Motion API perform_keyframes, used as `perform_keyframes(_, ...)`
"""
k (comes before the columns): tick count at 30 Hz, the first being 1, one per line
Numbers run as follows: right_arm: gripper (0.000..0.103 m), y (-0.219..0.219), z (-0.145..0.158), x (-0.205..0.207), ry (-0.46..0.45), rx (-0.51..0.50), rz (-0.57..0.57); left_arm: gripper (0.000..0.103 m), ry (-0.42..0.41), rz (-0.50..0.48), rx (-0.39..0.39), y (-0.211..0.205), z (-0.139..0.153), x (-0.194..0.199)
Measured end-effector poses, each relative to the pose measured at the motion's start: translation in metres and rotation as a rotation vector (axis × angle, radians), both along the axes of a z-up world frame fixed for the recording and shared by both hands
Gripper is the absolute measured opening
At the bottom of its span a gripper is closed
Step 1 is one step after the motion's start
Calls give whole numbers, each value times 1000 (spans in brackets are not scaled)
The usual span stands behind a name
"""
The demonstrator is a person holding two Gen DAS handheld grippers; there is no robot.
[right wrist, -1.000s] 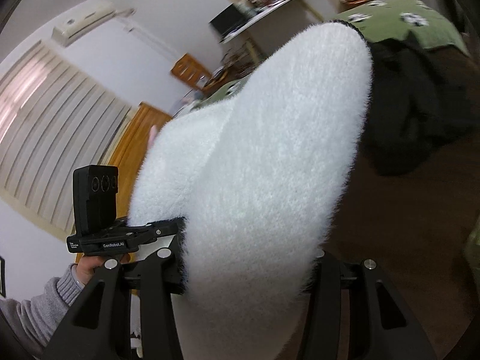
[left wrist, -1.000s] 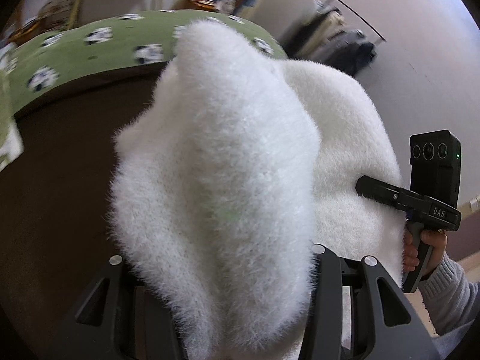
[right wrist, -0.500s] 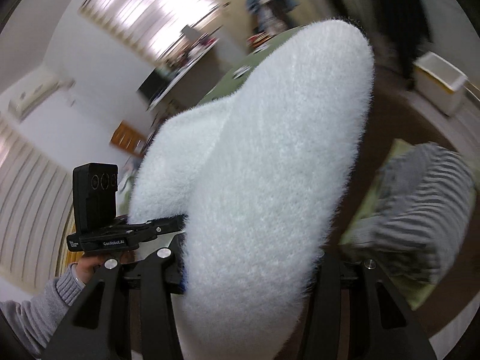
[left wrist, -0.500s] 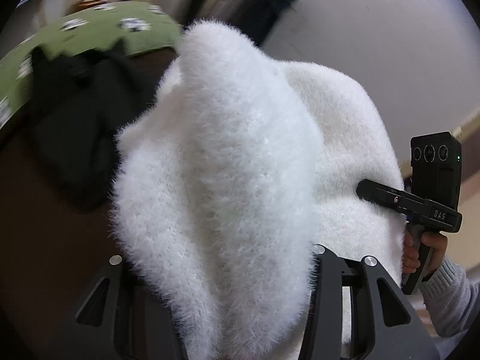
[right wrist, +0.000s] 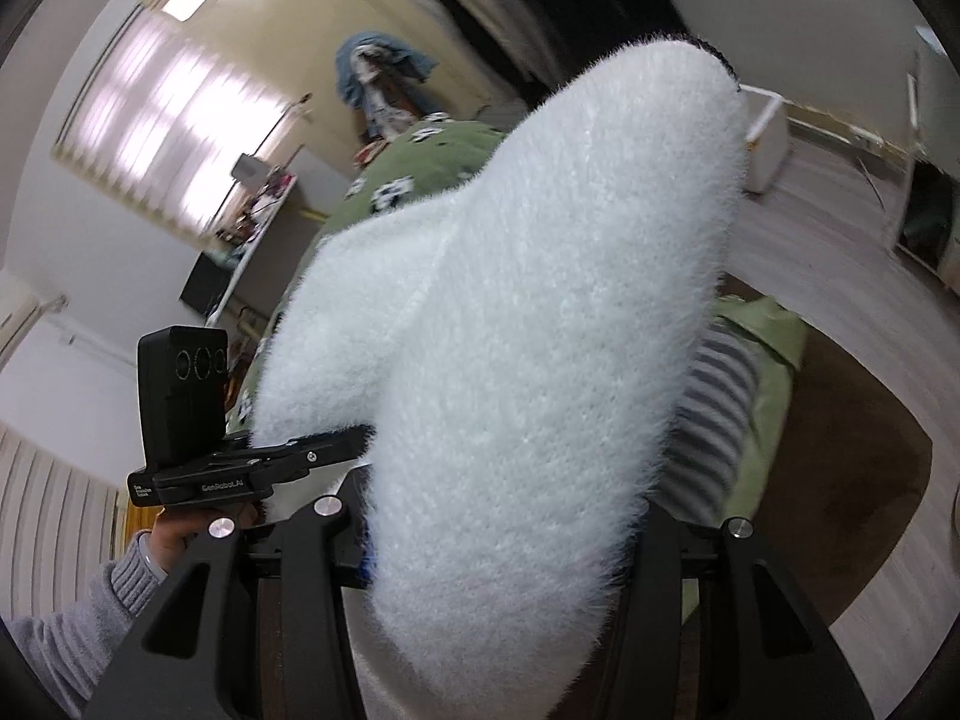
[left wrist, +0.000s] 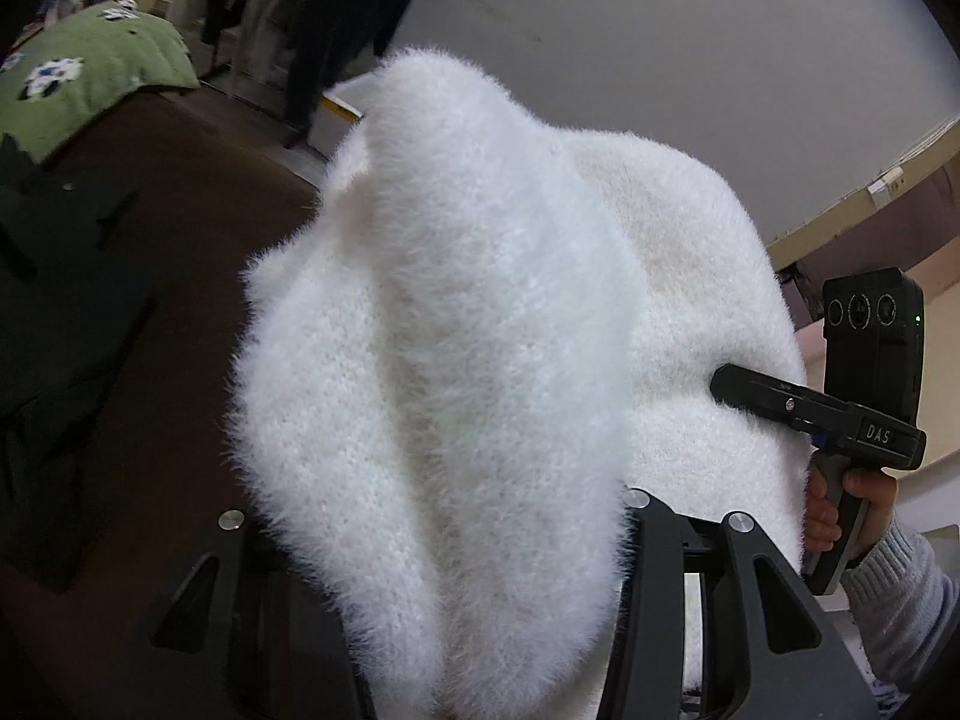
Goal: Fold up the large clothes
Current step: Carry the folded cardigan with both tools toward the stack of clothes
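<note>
A white fluffy sweater (left wrist: pixel 456 324) fills the middle of both wrist views, held up in the air as a thick bunched fold. My left gripper (left wrist: pixel 438 516) is shut on one part of it, its fingertips buried in the fluff. My right gripper (right wrist: pixel 492 510) is shut on another part of the same sweater (right wrist: pixel 540 312). In the left wrist view the right gripper (left wrist: pixel 723 381) bites into the sweater's right side, a hand on its handle. The right wrist view shows the left gripper (right wrist: pixel 360 438) clamped on the sweater's left side.
A brown bed surface (left wrist: pixel 168 228) lies below, with a black garment (left wrist: pixel 54 312) on it at the left. A green panda-print blanket (left wrist: pixel 90 78) and hanging clothes (left wrist: pixel 312 12) stand behind. A striped garment (right wrist: pixel 714 408) on green cloth (right wrist: pixel 774 336) lies under the sweater at the right.
Both hands have swung sideways together with the sweater, so the room behind has swept past. The black garment and striped garment came into view. Both grips look unchanged.
</note>
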State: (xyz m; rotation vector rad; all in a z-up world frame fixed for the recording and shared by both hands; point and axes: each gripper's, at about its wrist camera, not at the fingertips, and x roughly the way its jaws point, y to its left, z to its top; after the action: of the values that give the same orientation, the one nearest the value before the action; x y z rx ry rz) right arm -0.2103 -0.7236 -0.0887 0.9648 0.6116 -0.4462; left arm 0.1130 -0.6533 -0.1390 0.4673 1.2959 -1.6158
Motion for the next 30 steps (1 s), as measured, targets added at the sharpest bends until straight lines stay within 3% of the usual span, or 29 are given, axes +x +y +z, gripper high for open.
perform_keyframes(4, 47, -17, -46, -4, 32, 54, -21, 46, 14, -2, 47, -18, -43, 0)
perform_keyframes(10, 48, -31, -104, 6, 51, 100, -15, 48, 43, 36, 95, -9, -99, 23)
perform_keyframes(15, 50, -33, -121, 11, 42, 77, -19, 52, 28, 36, 100, -8, -119, 31)
perform_keyframes(22, 53, -40, -135, 12, 37, 95, -28, 68, 41, 46, 100, -22, -135, 24)
perform_keyframes(30, 53, -39, -131, 11, 34, 94, -42, 69, 36, 46, 92, -25, -138, 22)
